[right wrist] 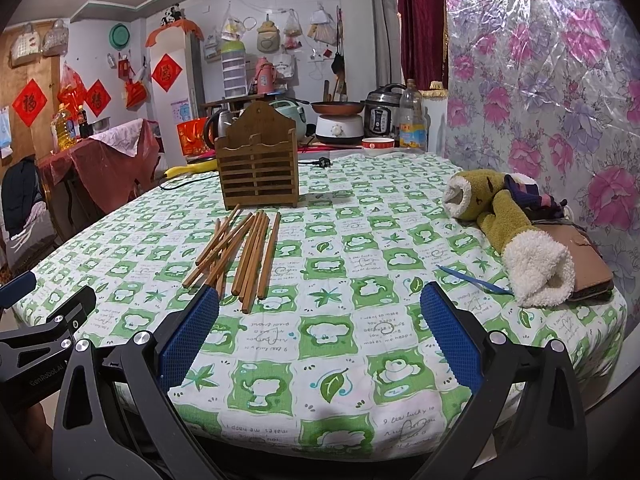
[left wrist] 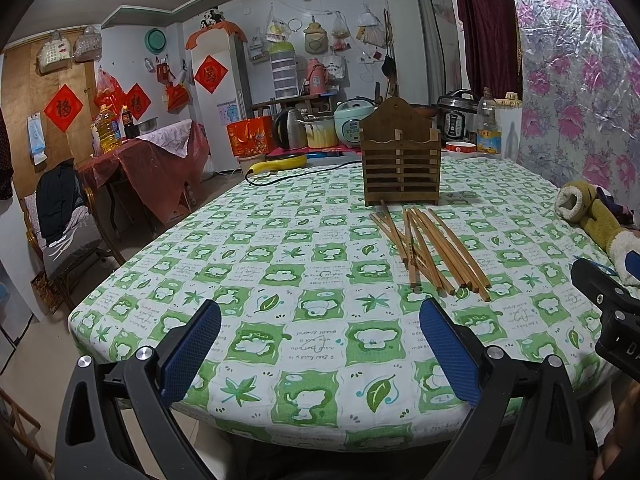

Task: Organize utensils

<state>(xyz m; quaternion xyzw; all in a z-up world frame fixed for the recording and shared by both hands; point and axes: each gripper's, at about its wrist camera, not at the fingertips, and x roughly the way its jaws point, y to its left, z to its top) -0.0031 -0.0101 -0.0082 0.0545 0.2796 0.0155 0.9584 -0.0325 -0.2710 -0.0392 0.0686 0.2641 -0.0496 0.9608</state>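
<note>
A tabletop (right wrist: 360,264) covered in a green-and-white patterned cloth is seen in a cluttered kitchen. The left gripper (left wrist: 320,354) is held released above the near edge, nothing between its blue pads. A loose pile of wooden chopsticks (right wrist: 240,252) is spread flat just in front of an upright slatted wooden holder (right wrist: 259,166). The right gripper (right wrist: 320,344) is likewise held spread and empty. A plush toy (right wrist: 516,232) is laid at the right edge.
</note>
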